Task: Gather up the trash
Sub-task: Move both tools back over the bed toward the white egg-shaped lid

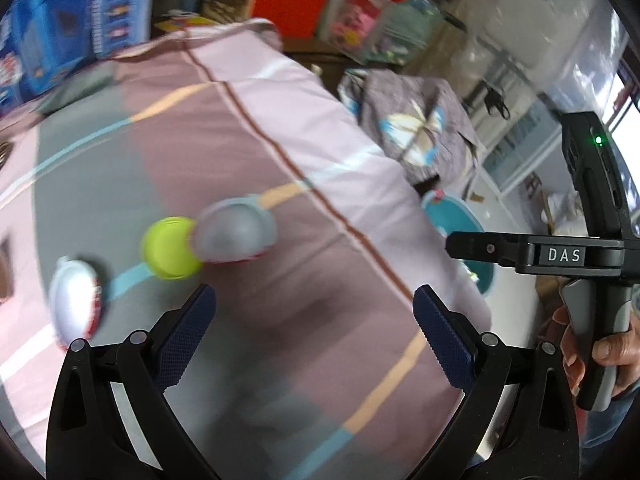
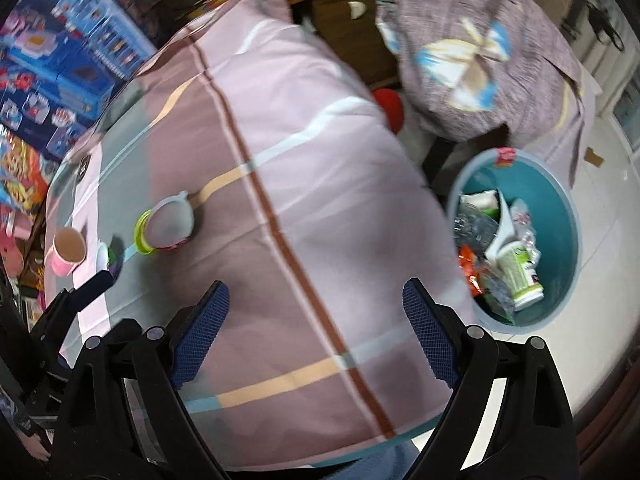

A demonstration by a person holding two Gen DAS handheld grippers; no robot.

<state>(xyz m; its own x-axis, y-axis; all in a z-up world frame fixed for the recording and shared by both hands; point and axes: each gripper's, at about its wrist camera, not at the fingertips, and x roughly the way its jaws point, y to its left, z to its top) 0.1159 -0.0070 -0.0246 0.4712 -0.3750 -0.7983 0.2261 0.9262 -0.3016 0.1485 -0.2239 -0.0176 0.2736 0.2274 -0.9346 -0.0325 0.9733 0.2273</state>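
On the checked tablecloth a grey-white cup lies on its side with a yellow-green lid against it. A white tub with a red rim lies to their left. My left gripper hovers open just in front of them, holding nothing. My right gripper is open and empty over the cloth; the same cup lies far to its left. The teal bin stands on the floor at the right, holding wrappers and a cup. A pink paper cup stands at the table's left edge.
A chair draped in patterned grey fabric stands behind the bin. Blue toy boxes are stacked left of the table. A hand holds the right gripper's handle. The table's round edge runs close below the right gripper.
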